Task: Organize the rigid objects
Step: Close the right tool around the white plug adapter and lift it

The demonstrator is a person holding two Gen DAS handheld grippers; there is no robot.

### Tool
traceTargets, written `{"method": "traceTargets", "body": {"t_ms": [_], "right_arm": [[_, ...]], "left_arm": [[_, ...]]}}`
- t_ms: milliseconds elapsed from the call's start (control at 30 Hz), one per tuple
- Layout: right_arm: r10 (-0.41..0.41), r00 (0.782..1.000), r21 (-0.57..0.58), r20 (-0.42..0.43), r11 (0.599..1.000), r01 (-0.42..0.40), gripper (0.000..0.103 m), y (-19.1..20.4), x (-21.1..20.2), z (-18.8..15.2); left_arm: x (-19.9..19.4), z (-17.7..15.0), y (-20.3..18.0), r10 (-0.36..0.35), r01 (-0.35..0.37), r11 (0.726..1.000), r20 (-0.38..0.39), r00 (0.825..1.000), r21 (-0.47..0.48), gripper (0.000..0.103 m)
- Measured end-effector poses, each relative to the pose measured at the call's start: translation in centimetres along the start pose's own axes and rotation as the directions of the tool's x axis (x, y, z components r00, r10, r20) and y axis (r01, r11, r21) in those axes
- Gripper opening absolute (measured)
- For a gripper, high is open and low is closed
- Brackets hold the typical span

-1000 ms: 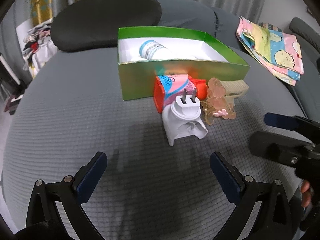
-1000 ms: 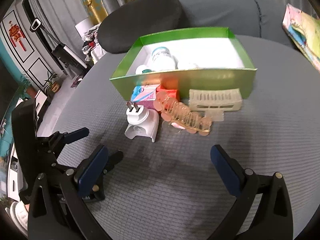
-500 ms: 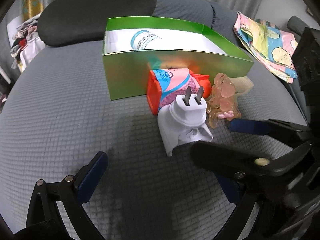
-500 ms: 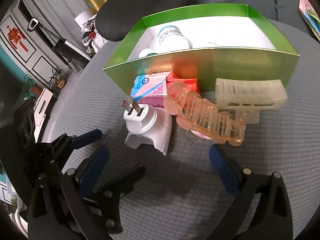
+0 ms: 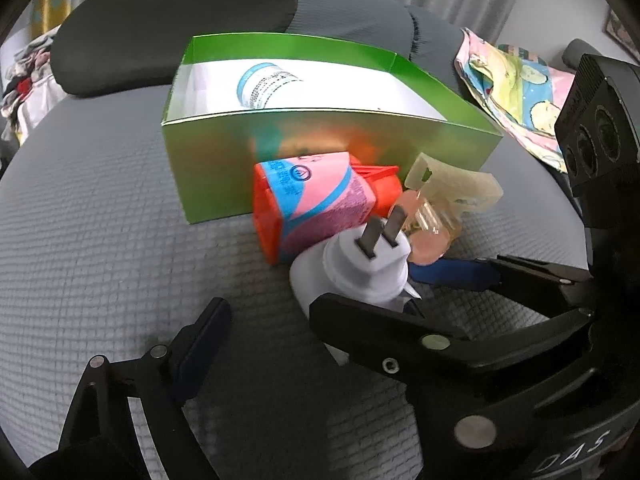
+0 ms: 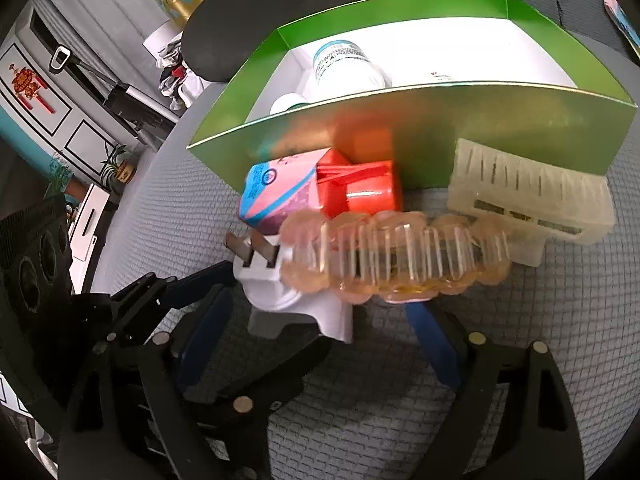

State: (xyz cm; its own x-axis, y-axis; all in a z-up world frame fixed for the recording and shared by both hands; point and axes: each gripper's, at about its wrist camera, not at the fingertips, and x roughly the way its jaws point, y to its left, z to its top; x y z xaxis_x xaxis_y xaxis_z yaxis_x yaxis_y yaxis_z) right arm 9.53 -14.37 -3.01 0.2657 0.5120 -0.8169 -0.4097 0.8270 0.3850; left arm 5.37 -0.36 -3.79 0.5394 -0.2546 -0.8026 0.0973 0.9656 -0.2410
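both jaws are closing: the right gripper around the plug, seemingly untouched; the left gripper beside it.

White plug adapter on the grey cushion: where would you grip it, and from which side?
Grip the white plug adapter across its rounded body, below the upturned prongs, from the open cushion side; the carton and green box block the far side.

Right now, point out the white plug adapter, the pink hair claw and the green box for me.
white plug adapter [image 5: 360, 276], left wrist view, on its round white body below the prongs.
pink hair claw [image 6: 396, 256], right wrist view, on its row of teeth.
green box [image 6: 480, 128], right wrist view, on its near outer wall.
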Motion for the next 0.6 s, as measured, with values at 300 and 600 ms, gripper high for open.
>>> {"method": "traceTargets", "body": {"t_ms": [300,600], "right_arm": [[-0.010,1.000,0.017,0.027,1.000,0.009,0.079,0.2,-0.1,-0.3],[0.046,0.999,0.011,0.010,0.999,-0.046,0.052,1.2,-0.2,-1.1]], "left_arm": [[0.2,0.2,-0.1,-0.063,0.063,0.997,0.000,0.998,0.033,0.059],[-1.1,-1.0,-0.1,-0.062,0.062,0.997,0.001,0.998,0.051,0.052]]}}
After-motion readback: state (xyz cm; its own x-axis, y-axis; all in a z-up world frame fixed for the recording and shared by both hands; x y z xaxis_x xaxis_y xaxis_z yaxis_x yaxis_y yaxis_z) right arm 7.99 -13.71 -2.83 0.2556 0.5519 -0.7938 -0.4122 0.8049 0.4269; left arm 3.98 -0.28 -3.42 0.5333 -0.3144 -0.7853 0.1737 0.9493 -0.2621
